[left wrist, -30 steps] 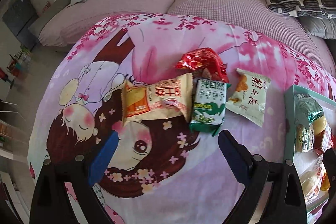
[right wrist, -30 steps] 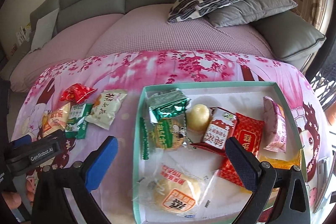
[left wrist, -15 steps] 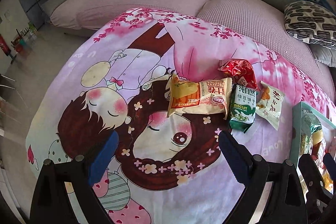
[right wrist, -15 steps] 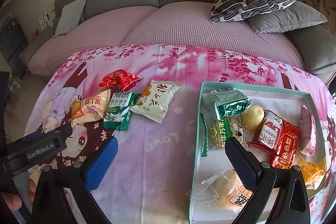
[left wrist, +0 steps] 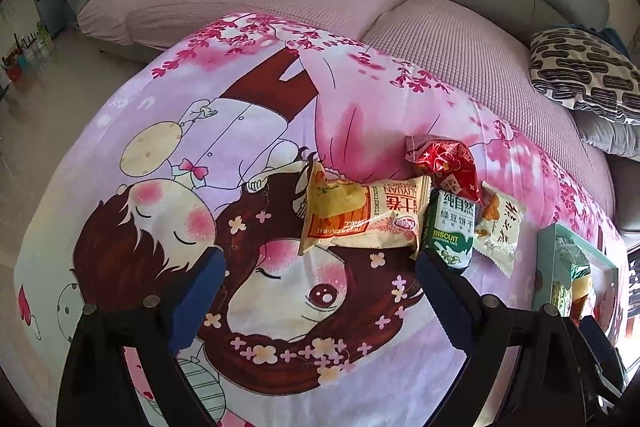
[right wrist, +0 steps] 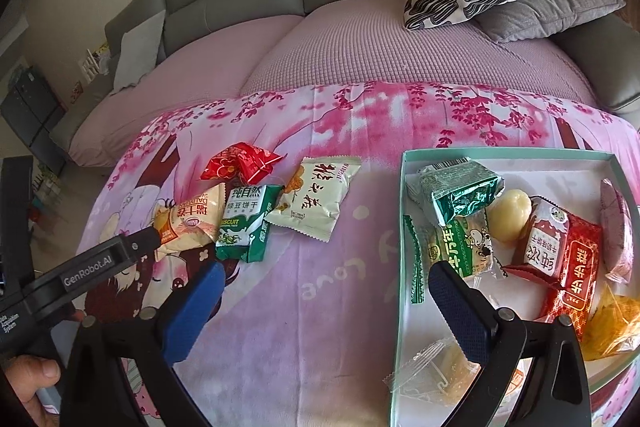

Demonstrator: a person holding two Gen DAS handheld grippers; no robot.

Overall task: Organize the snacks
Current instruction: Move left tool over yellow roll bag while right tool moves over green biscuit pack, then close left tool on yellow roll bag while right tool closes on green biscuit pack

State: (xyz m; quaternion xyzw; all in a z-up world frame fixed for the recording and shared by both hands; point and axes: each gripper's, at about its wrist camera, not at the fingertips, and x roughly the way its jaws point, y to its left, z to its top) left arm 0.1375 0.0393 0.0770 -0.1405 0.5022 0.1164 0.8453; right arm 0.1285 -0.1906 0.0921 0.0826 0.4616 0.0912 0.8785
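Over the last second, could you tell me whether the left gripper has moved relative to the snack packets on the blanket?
Yes. In its own view, the left gripper has shifted leftward: the green biscuit packet, formerly between the jaws, now sits by its right finger.

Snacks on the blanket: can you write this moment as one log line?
left hand-held gripper: open, empty | right hand-held gripper: open, empty | loose snacks: four packets, incl. green biscuit pack | box: partly filled

Left gripper [left wrist: 318, 269] jaws wide, empty, above four snack packets [left wrist: 362, 221] on blanket [left wrist: 248, 99].
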